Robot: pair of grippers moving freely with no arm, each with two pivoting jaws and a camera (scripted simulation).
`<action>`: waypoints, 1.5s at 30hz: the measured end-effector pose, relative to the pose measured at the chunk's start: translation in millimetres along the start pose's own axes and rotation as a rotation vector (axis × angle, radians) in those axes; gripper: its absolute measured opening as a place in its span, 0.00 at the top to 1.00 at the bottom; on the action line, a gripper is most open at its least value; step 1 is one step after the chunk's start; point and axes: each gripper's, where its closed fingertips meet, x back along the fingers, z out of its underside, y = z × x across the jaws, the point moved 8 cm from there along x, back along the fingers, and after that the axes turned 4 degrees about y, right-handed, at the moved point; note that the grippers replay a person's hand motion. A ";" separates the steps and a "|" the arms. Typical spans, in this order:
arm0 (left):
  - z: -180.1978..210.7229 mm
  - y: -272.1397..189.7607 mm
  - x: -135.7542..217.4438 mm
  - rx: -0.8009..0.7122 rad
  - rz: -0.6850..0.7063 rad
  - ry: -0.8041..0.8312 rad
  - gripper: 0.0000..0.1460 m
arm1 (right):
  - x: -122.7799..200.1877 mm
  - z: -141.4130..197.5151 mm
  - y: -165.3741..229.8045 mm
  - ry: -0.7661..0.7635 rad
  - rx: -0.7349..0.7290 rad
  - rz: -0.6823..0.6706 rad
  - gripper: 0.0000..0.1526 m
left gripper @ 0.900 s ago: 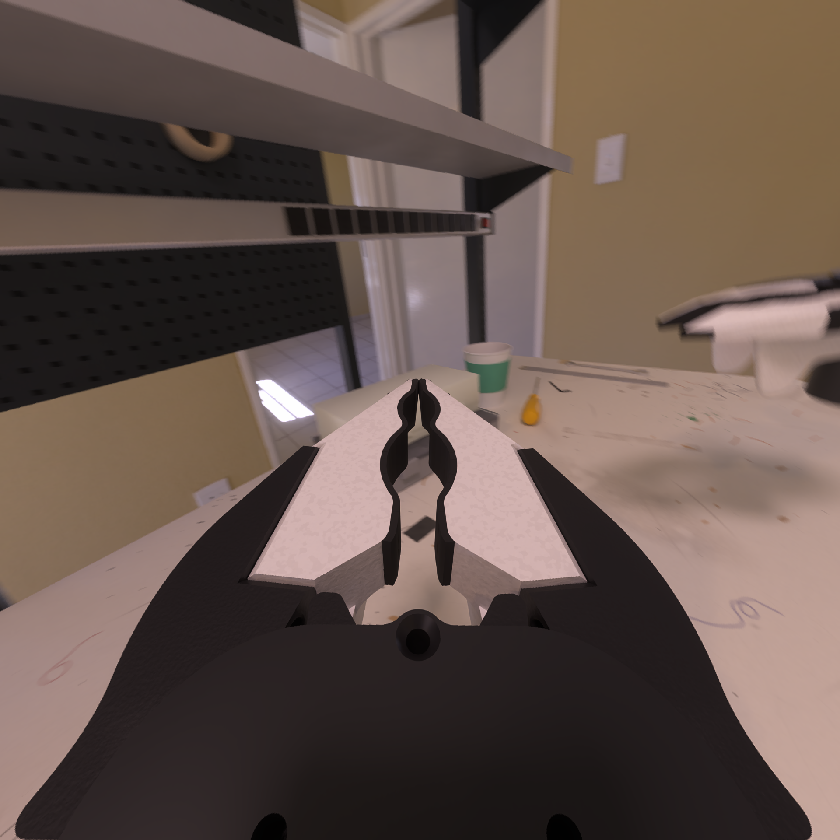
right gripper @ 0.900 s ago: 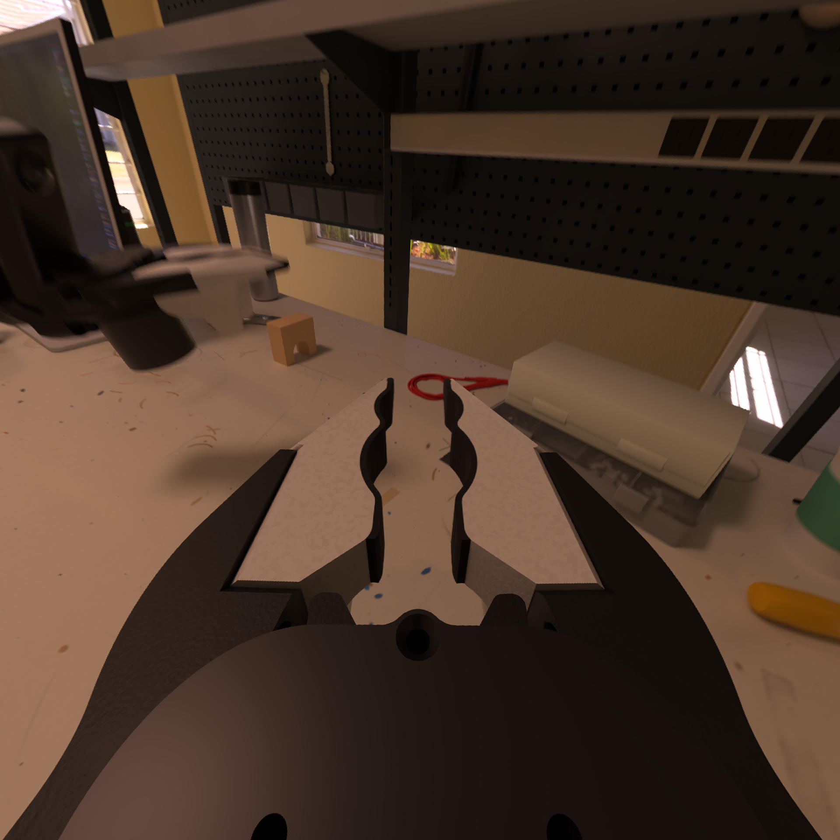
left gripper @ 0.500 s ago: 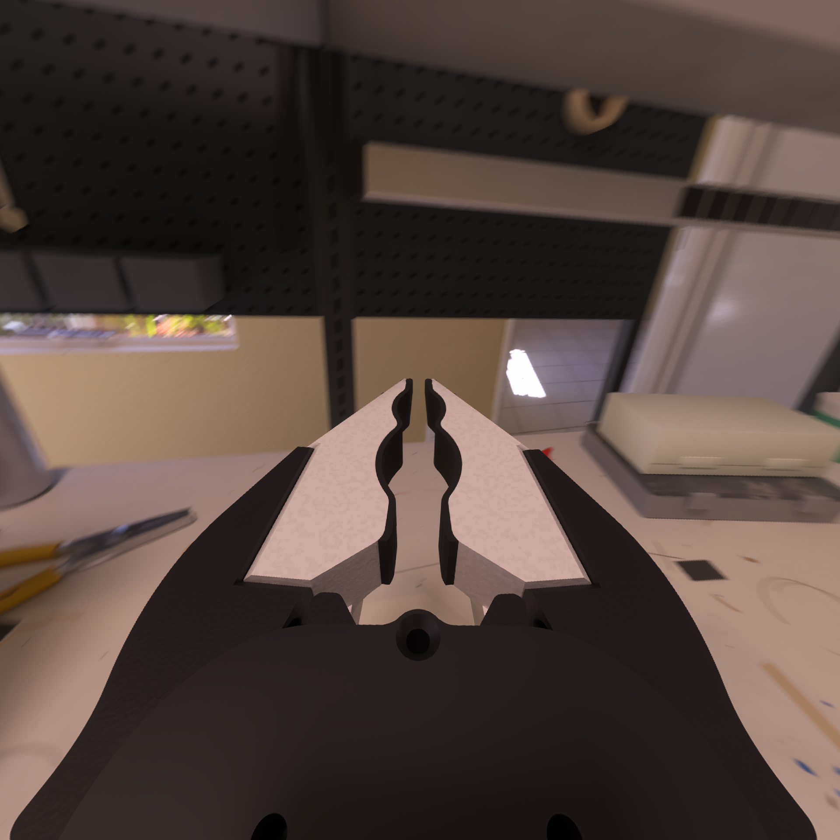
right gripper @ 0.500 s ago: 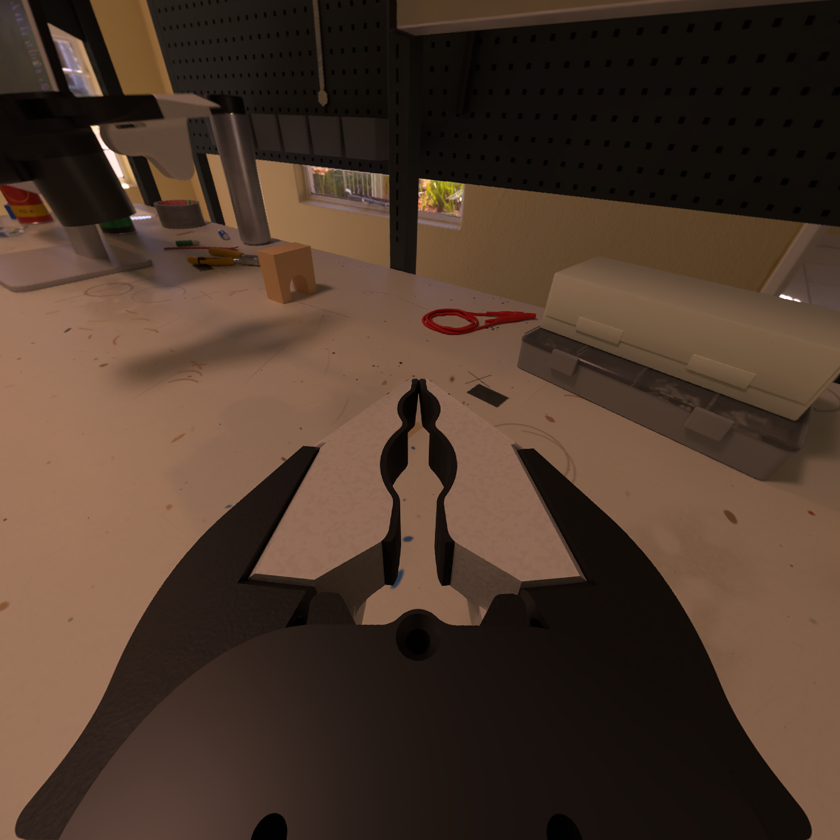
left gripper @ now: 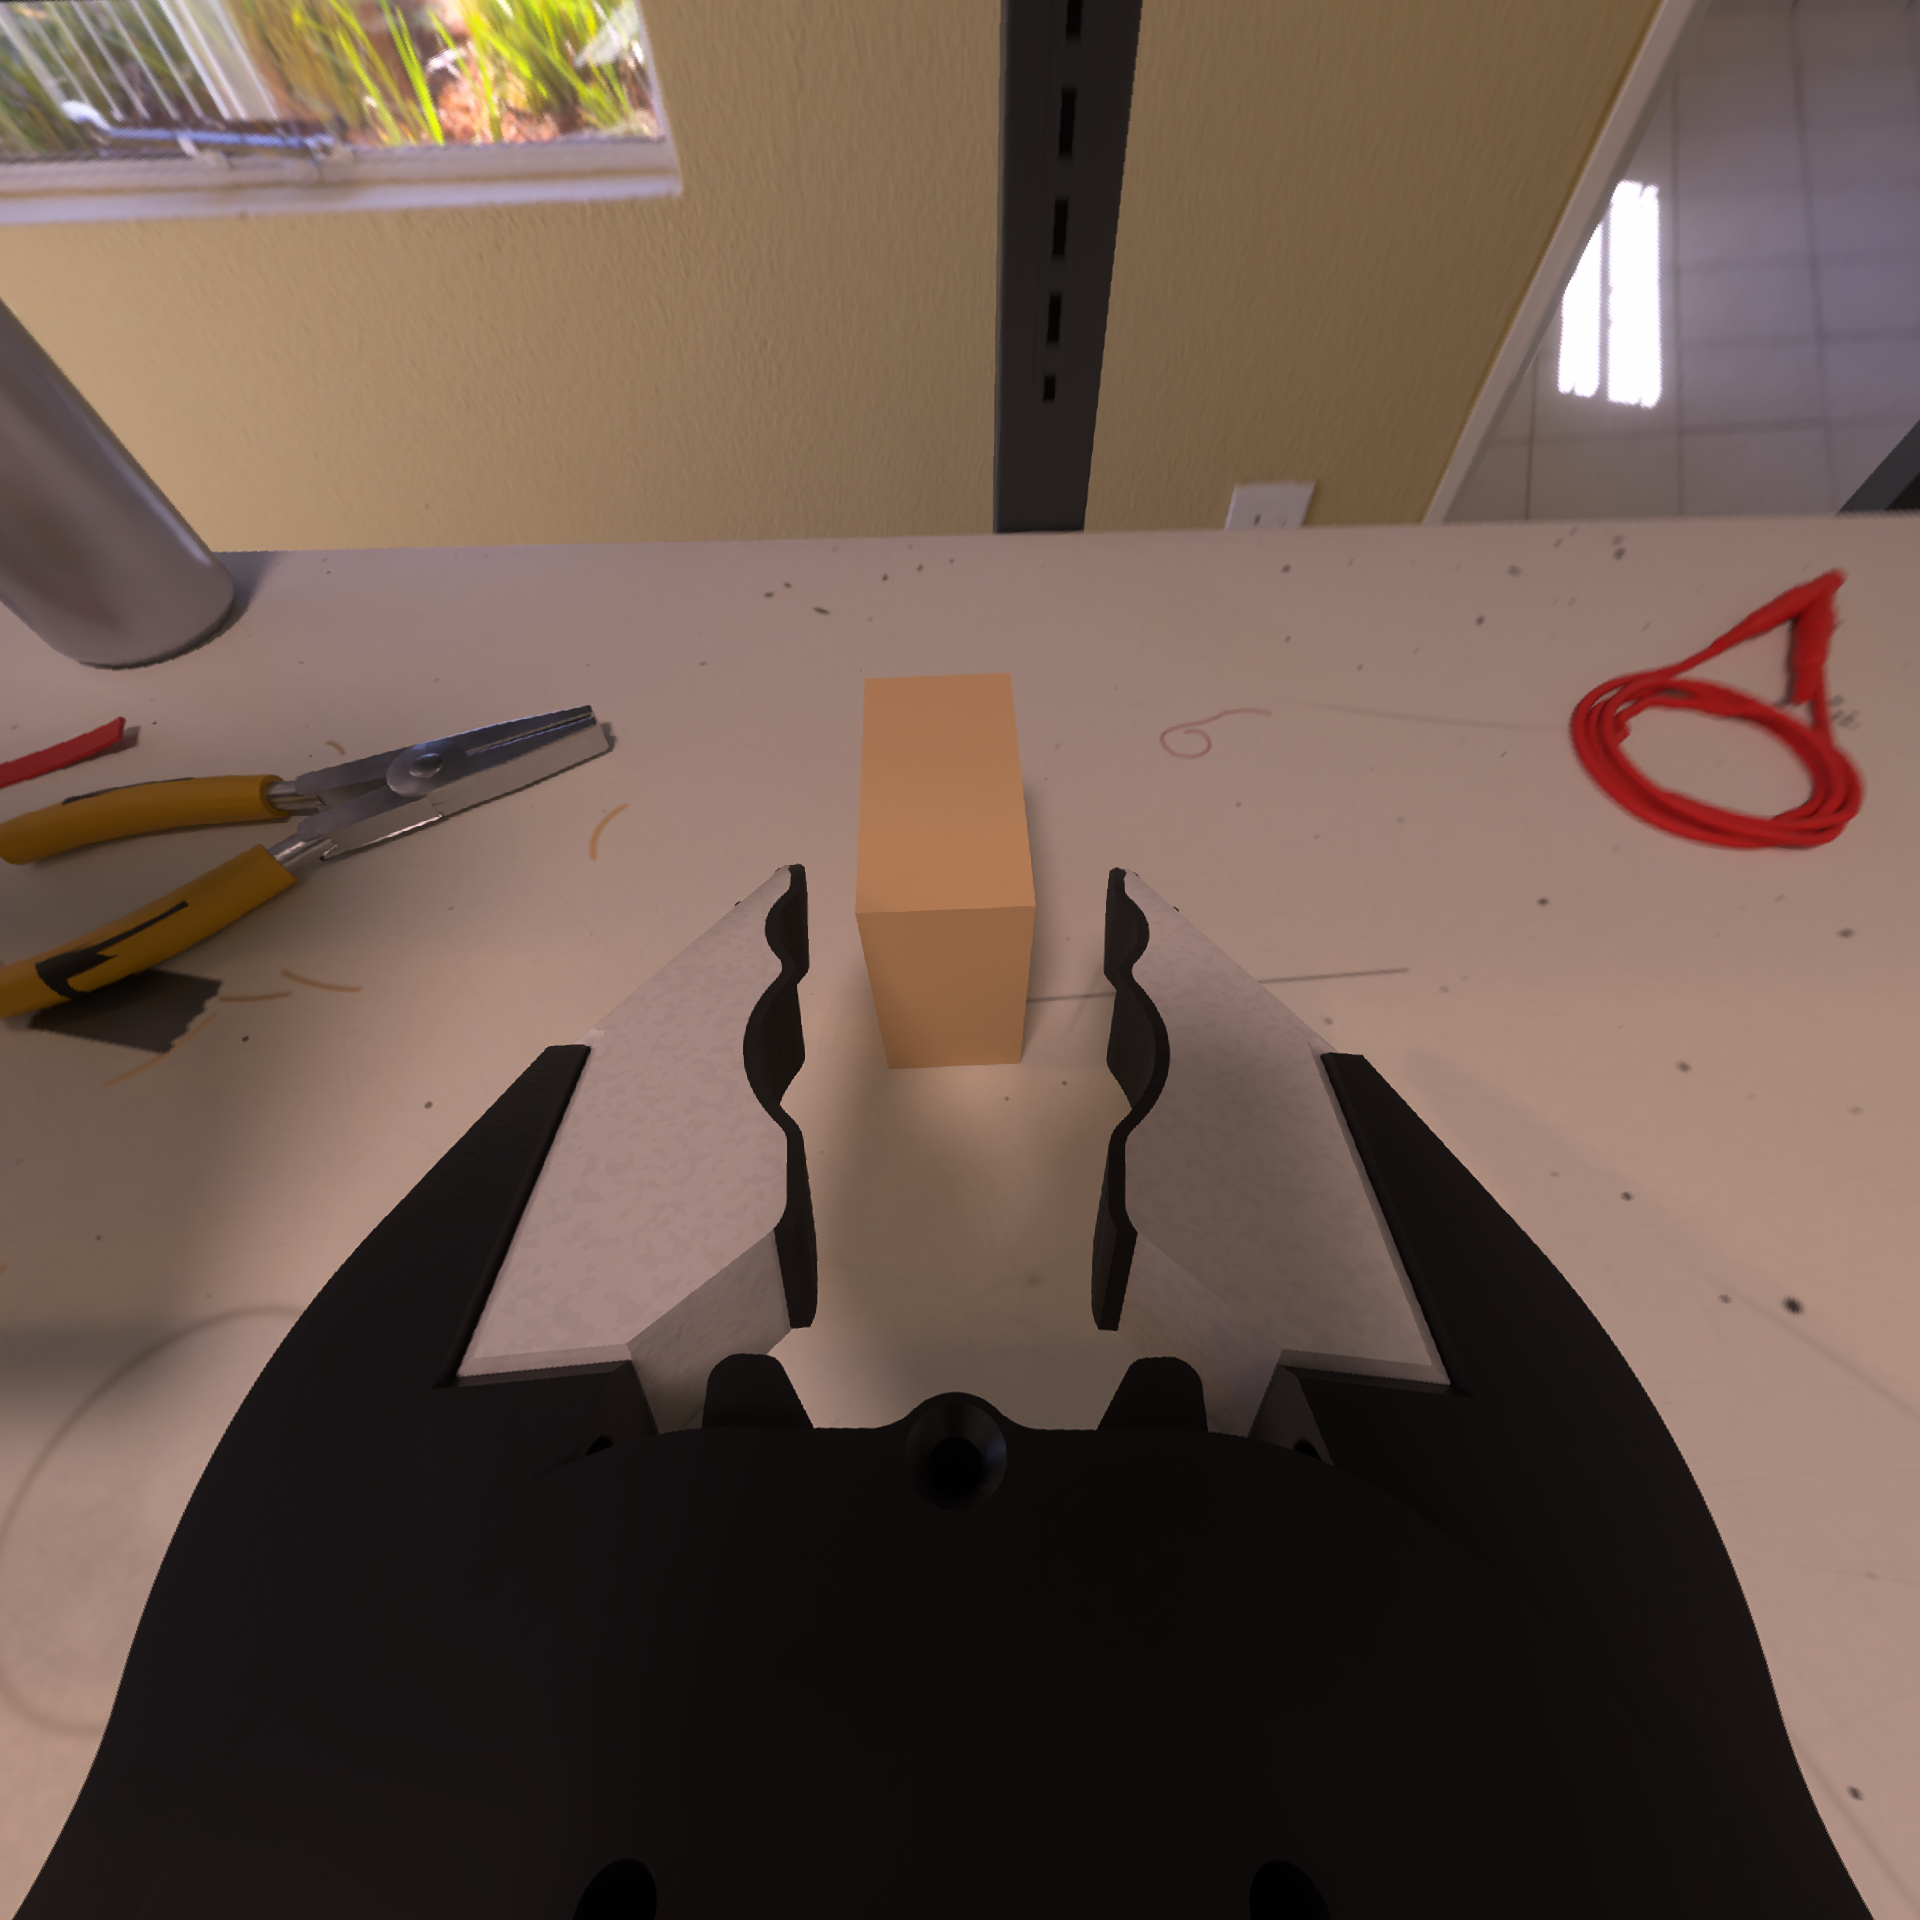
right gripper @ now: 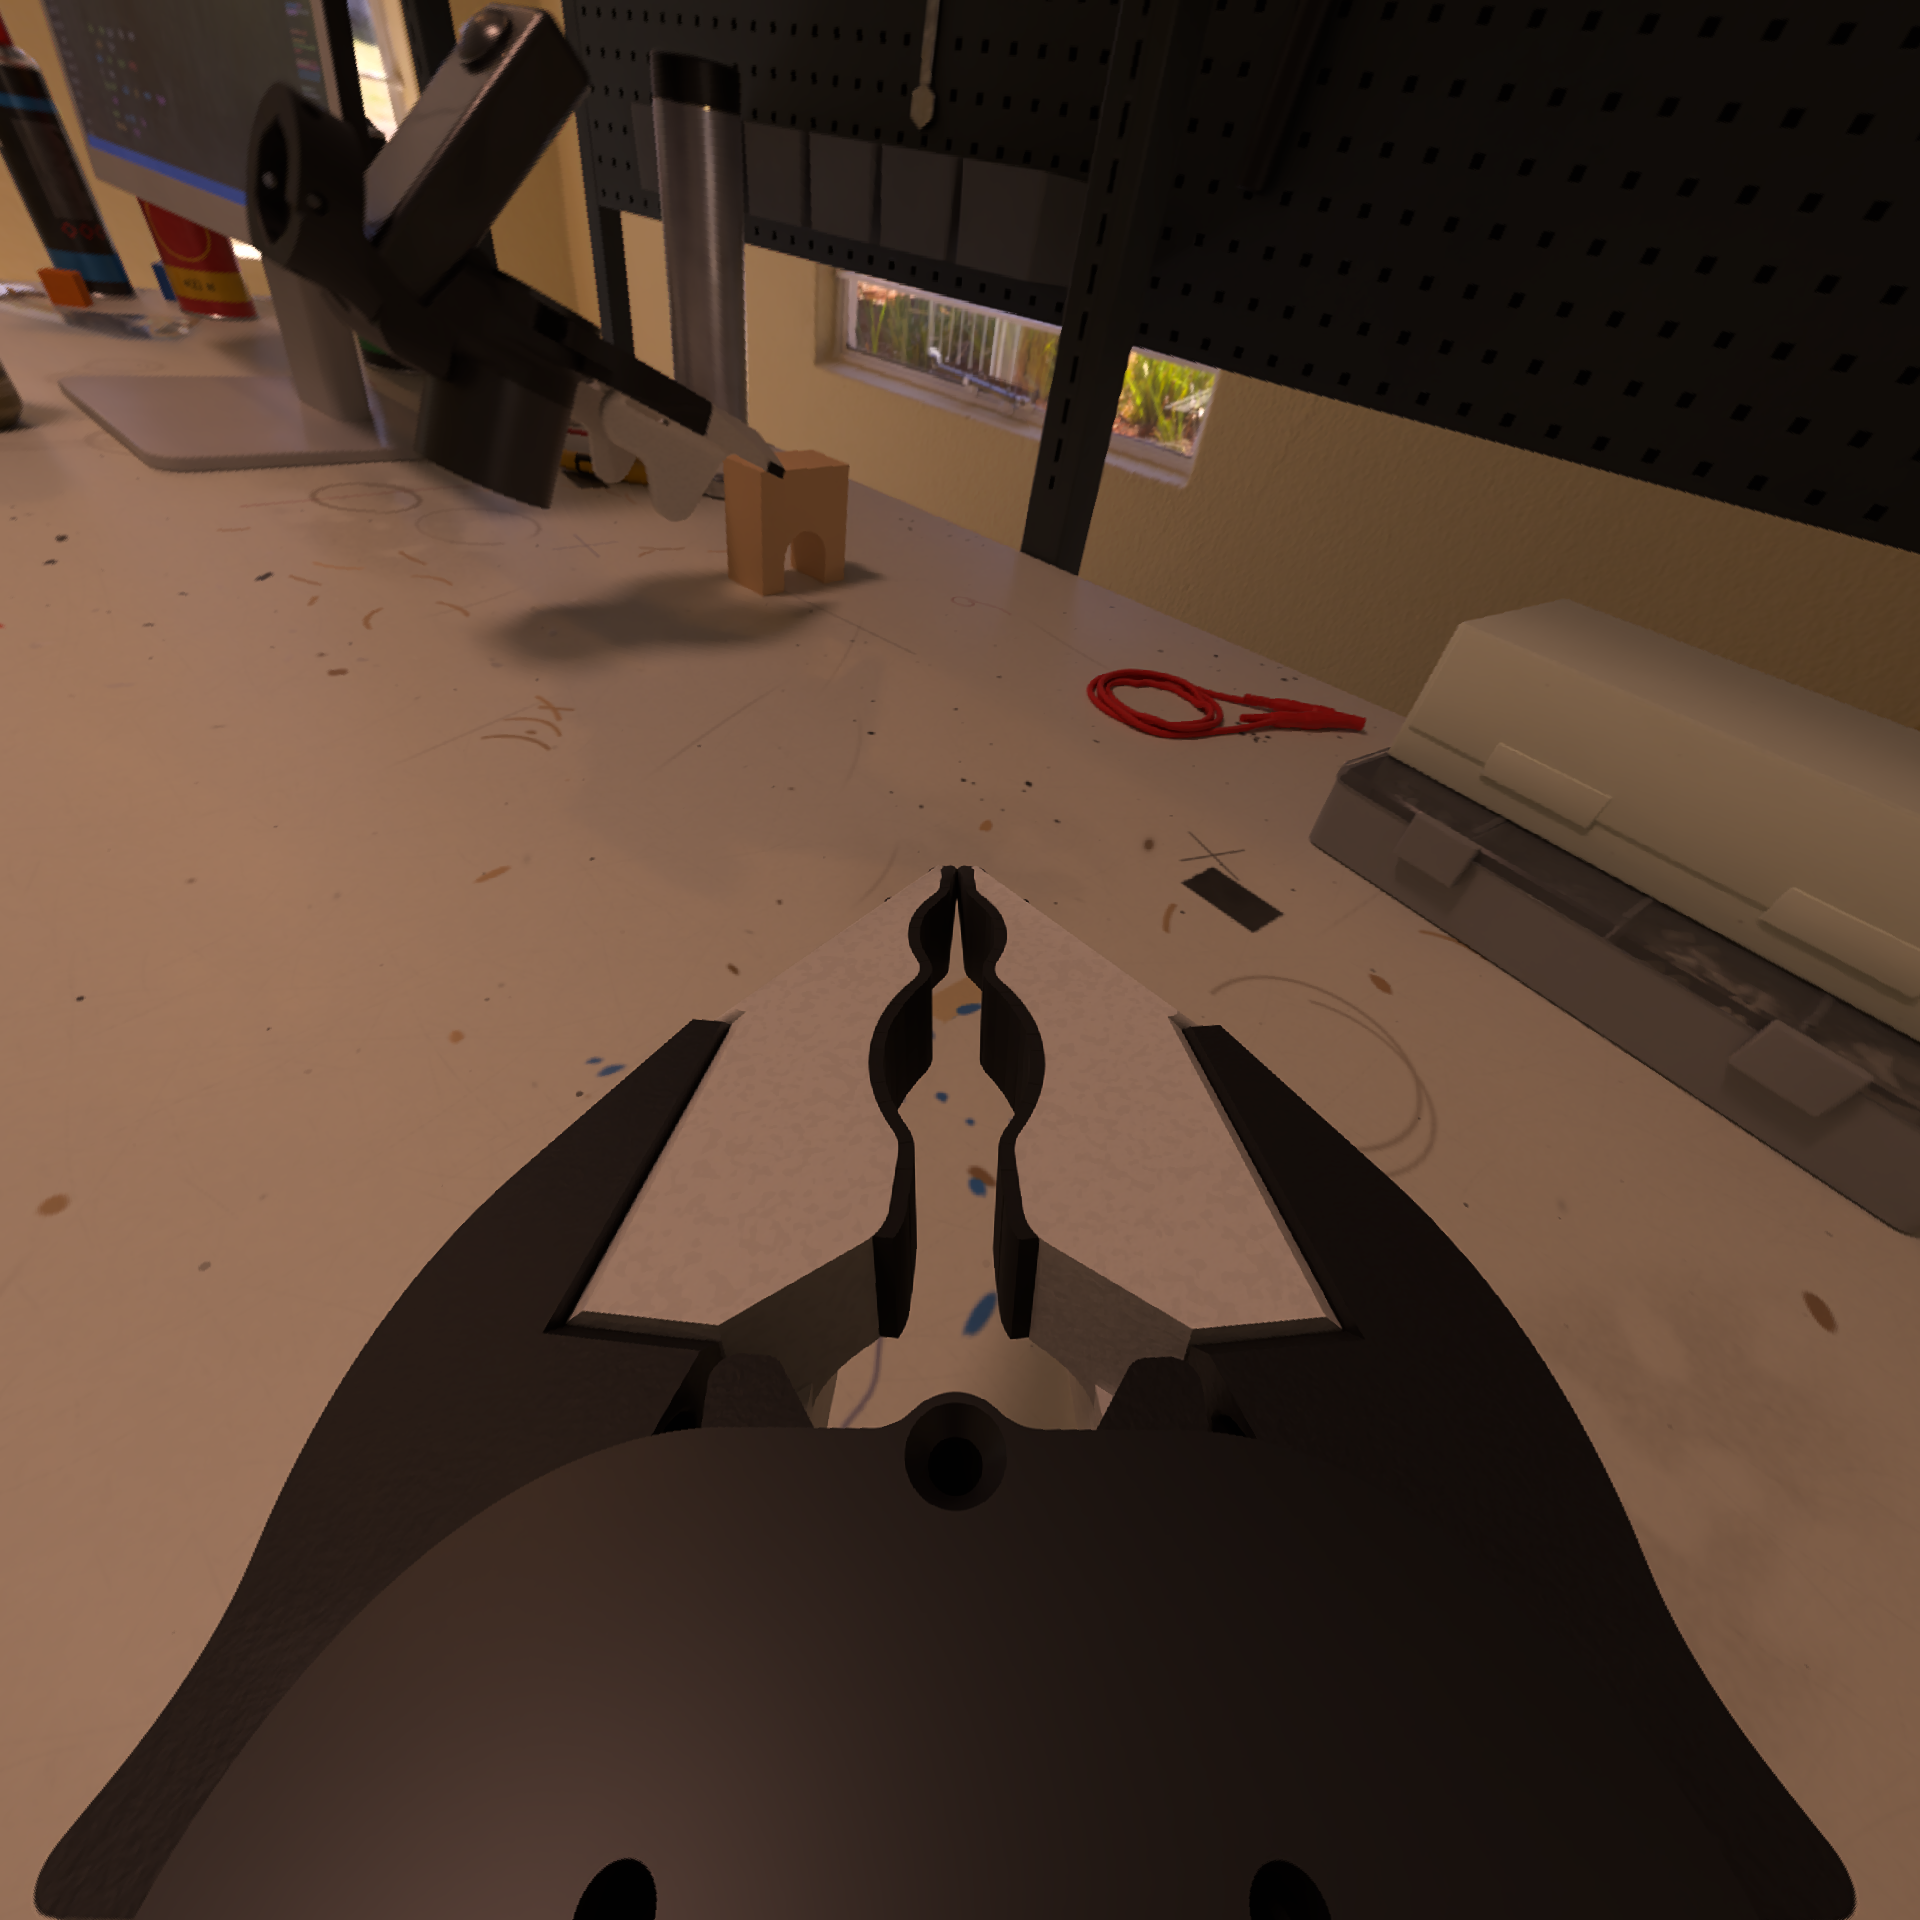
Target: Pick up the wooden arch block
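Observation:
The wooden arch block [left gripper: 943,868] stands upright on the workbench [left gripper: 1351,1091], its end face toward me in the left wrist view. My left gripper [left gripper: 954,883] is open, tilted down, with its fingertips on either side of the block's near end, not touching. In the right wrist view the block [right gripper: 787,520] shows its arch opening at the far left, with the left gripper [right gripper: 727,457] over it. My right gripper [right gripper: 956,878] is shut and empty, low over the bench and far from the block.
Yellow-handled pliers [left gripper: 281,810] lie left of the block. A red coiled cable [left gripper: 1714,748] lies to its right, also seen in the right wrist view [right gripper: 1195,712]. A metal cylinder [left gripper: 83,520] stands far left. A grey case [right gripper: 1662,852] sits right; a monitor [right gripper: 197,94] far left.
My left gripper swung left and tilted down onto the block and opened wide. My right gripper closed from open to shut and turned a little toward the bench.

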 end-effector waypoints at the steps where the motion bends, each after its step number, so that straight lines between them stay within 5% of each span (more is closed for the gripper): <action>1: 0.1 -0.6 -3.0 -0.020 -0.005 0.019 0.60 | -1.2 0.7 1.2 0.005 0.005 -0.006 1.00; 20: -19.8 -6.3 -22.4 -0.069 -0.021 0.182 0.62 | -7.2 11.8 5.1 0.057 0.020 -0.056 1.00; 33: -11.9 -5.8 -44.9 -0.162 -0.158 0.178 0.71 | -8.3 15.4 6.9 0.079 0.037 -0.072 1.00; 40: -43.6 -28.3 15.1 -0.246 -0.156 -0.034 0.71 | -6.9 14.9 4.3 0.072 0.033 -0.062 1.00; 45: -71.9 -85.4 99.2 -0.301 0.107 -0.286 0.71 | -4.2 10.6 3.0 0.039 0.027 -0.041 1.00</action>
